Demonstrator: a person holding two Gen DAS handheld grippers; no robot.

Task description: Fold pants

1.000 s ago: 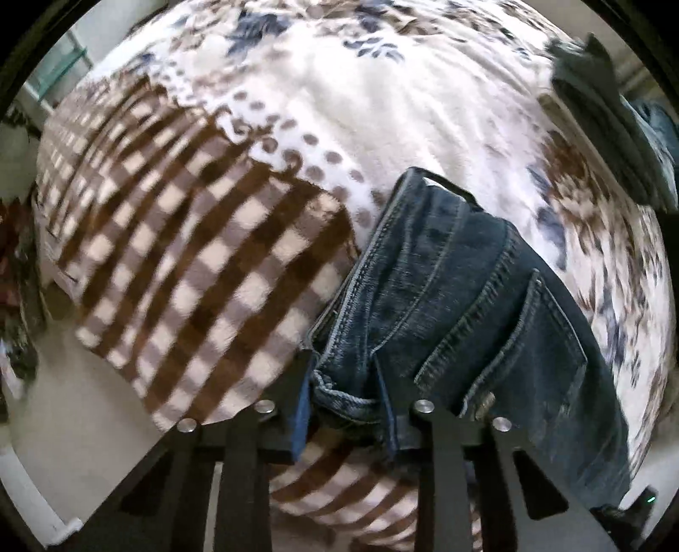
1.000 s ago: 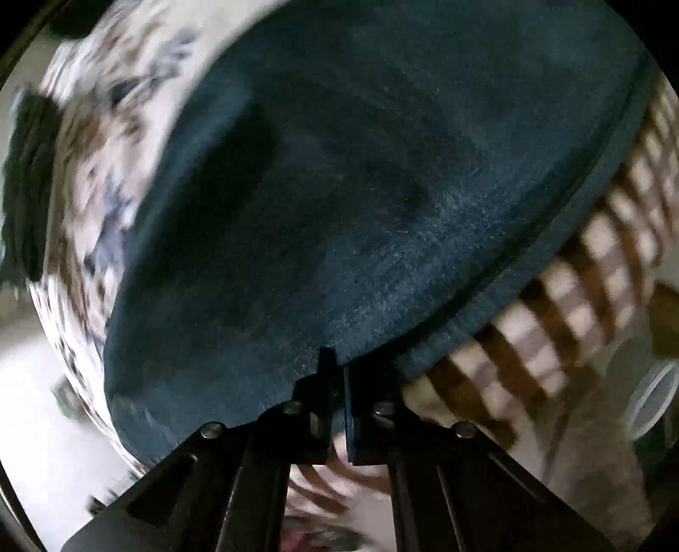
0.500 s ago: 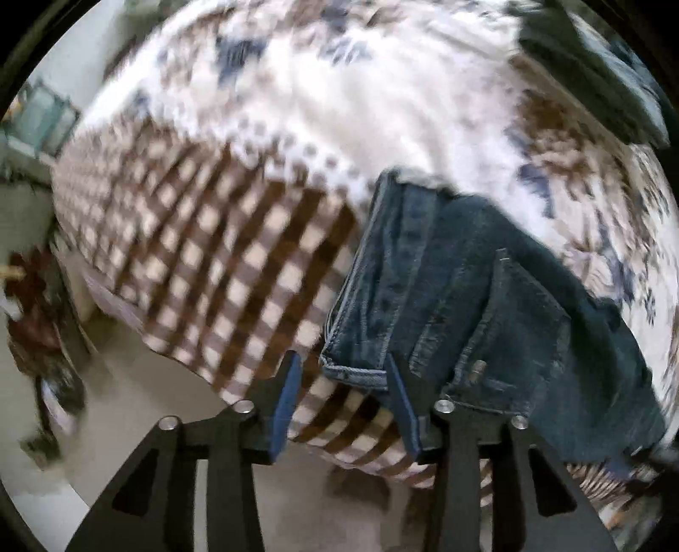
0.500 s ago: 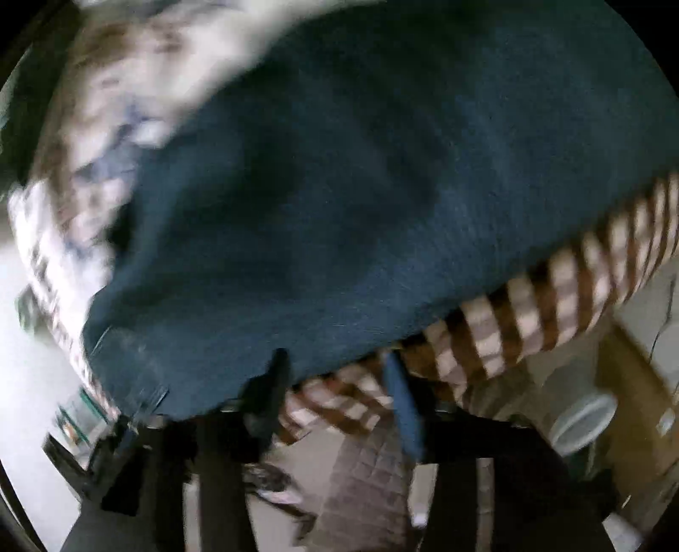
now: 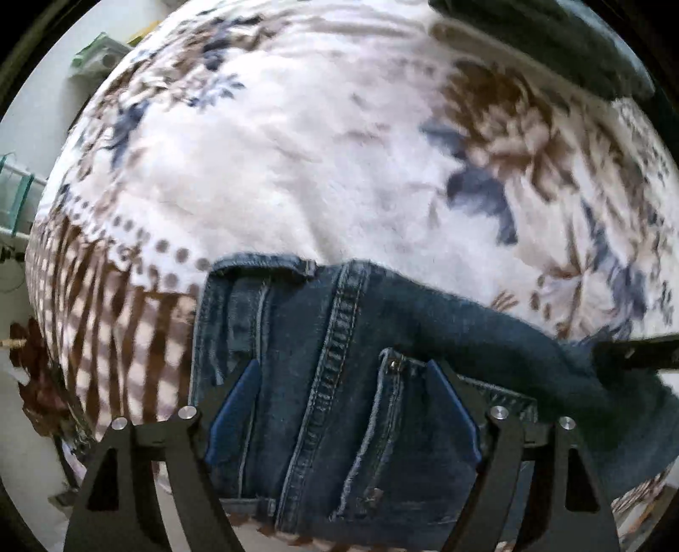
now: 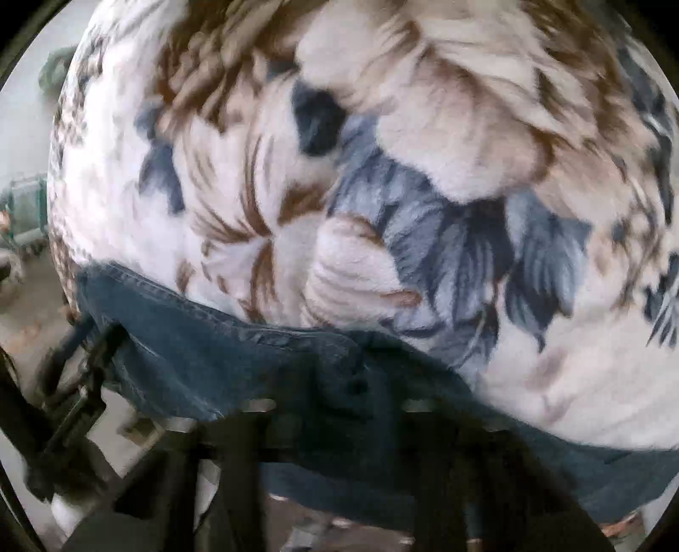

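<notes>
- While I am looking down through the left wrist camera, my left gripper (image 5: pixel 339 407) is hanging spread wide over the jeans (image 5: pixel 322 382), its blue pads (image 5: pixel 235 403) standing apart on either side of the seat seam and back pocket, nothing pinched between them; its jaws have just been opening.
- The jeans are lying in the lower middle of that frame on a fleece blanket (image 5: pixel 297 148), waistband toward the upper left, reaching from the checked brown border to the flowered part.
- A second dark garment (image 5: pixel 551 38) is sitting at the upper right edge, well apart.
- Through the right wrist camera, blurred and dark along the bottom, my right gripper (image 6: pixel 335 429) is sitting over a bunched fold of the jeans (image 6: pixel 237 361); its jaws have just been closing, yet I cannot tell whether they are pinching the denim.
- The flowered blanket (image 6: pixel 382 191) is filling the rest of that frame.
</notes>
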